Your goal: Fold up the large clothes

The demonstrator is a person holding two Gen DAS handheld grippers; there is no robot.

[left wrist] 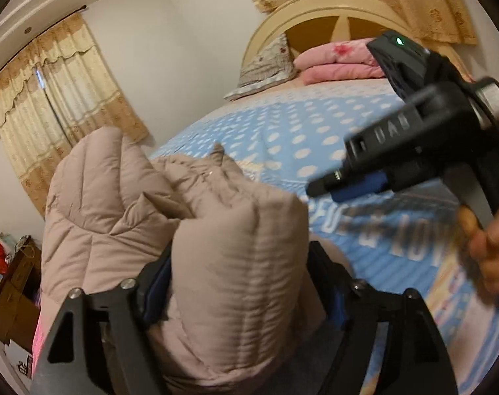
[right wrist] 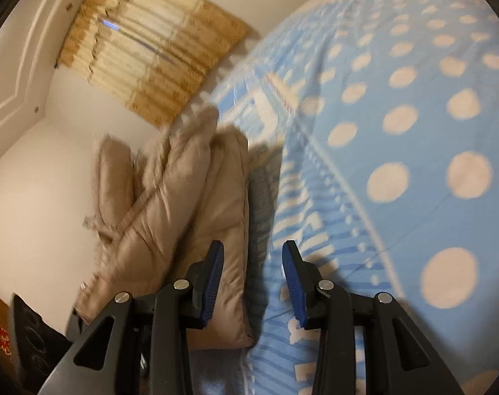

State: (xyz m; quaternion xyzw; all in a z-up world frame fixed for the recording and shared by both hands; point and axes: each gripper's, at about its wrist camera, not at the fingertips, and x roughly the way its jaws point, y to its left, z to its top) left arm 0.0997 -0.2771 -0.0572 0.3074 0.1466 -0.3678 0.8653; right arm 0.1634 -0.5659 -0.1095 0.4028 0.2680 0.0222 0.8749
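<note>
Gripping the soft, bulky beige quilted puffer jacket, your left claw clamped its fold; right claw hung apart, empty.

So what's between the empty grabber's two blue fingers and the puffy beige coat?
Only bare blue dotted bedspread. In the right wrist view, the open right gripper sits beside the puffy beige quilted coat, not touching it.

The bedsheet carries big pale letters, blurred and partly hidden; only "LOV" is readable. Other markings are too blurred to read.
</note>
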